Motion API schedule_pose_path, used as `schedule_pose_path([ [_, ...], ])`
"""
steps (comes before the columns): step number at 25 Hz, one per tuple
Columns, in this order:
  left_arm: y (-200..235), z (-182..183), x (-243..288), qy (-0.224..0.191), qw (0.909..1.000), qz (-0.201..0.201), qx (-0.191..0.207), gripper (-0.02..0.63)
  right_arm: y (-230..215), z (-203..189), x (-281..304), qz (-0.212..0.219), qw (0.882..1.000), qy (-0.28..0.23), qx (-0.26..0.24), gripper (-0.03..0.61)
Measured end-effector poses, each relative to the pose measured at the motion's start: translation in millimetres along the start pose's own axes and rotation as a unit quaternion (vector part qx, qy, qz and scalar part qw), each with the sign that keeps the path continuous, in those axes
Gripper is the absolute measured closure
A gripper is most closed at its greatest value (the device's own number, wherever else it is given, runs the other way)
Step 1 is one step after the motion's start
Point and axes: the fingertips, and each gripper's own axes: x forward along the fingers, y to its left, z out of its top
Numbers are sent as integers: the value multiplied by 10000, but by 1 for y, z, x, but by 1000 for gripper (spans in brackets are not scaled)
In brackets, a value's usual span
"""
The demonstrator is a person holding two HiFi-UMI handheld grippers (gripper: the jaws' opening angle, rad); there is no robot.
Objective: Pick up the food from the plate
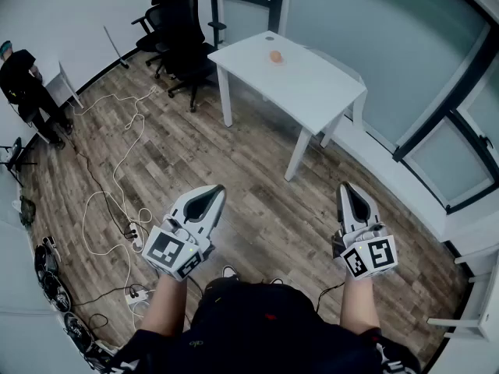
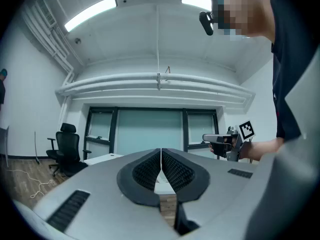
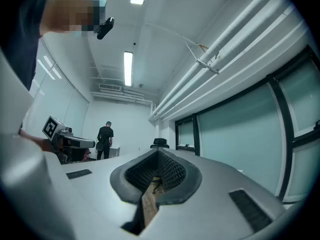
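Your left claw (image 1: 212,193) and right claw (image 1: 347,189) are both pinched together, empty, well apart from the small orange food (image 1: 276,56) on the white bench (image 1: 312,84). It looks light, maybe soft; grip gently across its middle.

Rig: left gripper (image 1: 212,196) and right gripper (image 1: 348,192), pale grey shells, black ribbed pads (image 2: 145,173); each bears a cube (image 1: 173,252) of black-and-white square markers (rear end). Wearer: black short-sleeved top (image 1: 257,327).

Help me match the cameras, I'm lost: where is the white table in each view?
Head view: white table upper centre, beside the glass wall.
Left gripper view: its top, low, left of centre.
Right gripper view: not in it.
Shared landmark: the dark-framed glass wall.
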Motion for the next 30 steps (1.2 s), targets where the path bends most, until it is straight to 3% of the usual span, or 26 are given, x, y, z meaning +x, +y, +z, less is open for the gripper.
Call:
schedule_pose_path([
  [16, 58, -8, -21, -15, 9999, 73, -121, 583, 49, -10, 53, 314, 9994, 70, -155, 555],
  [30, 132, -35, -62, 69, 9992, 178, -354, 583, 111, -51, 109, 429, 9976, 477, -266, 555],
])
